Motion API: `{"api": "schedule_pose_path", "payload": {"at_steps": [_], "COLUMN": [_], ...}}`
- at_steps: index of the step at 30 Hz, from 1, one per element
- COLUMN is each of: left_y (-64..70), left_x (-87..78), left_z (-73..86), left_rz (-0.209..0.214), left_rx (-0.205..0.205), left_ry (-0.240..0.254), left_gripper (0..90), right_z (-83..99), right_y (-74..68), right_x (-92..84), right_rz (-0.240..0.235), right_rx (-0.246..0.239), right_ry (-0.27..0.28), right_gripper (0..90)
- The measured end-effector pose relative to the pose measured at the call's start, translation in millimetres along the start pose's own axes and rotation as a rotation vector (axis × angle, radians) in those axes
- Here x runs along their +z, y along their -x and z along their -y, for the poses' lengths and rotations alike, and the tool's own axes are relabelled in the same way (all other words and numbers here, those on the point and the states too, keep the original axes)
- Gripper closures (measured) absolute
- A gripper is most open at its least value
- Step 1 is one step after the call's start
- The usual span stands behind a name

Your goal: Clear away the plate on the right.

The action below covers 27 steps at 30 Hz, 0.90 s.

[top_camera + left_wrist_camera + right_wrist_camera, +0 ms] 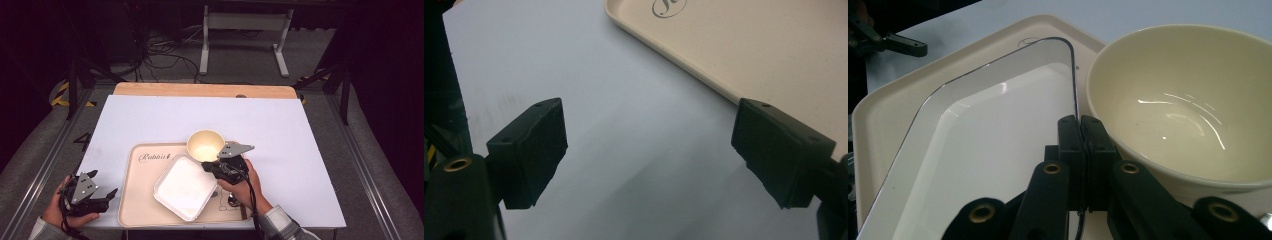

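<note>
From the high view we see the right gripper (214, 167) pinching the rim of a white dish (184, 187) on a beige tray (135, 200), a bowl (205, 145) just beside. The left gripper (102, 196) rests on the worktop (280, 130), its jaws wide and empty in its own view. The right gripper view shows jaws clamped on the dish's edge. Next, we judge, comes lifting the dish clear of the bowl.
</note>
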<state>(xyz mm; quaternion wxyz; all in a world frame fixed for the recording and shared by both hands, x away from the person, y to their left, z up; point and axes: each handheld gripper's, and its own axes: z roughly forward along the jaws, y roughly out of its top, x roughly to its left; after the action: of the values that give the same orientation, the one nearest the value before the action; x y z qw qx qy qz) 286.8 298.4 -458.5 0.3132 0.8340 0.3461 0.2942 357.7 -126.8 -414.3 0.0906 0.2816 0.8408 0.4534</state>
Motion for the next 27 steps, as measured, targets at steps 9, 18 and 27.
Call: {"api": "schedule_pose_path", "payload": {"at_steps": [9, 18, 27], "left_y": [-0.2, 0.2, 0.2], "left_x": [-0.5, -0.4, 0.0], "left_z": [0.6, 0.7, 0.9], "left_rz": [0.000, 0.000, 0.000], "left_rx": [0.000, -0.001, 0.003], "left_ry": [-0.002, -0.005, -0.009], "left_gripper": [15.5, 15.4, 15.3], "right_z": [3.0, 4.2, 3.5], "right_y": [-2.5, -6.9, -19.0], "right_x": [7.8, 10.7, 11.9], "right_rz": [-0.018, 0.020, -0.072], "right_rx": [-0.007, -0.054, -0.117], "right_ry": [-0.011, -0.018, -0.044], "right_gripper": [88.8, 84.4, 89.9]}}
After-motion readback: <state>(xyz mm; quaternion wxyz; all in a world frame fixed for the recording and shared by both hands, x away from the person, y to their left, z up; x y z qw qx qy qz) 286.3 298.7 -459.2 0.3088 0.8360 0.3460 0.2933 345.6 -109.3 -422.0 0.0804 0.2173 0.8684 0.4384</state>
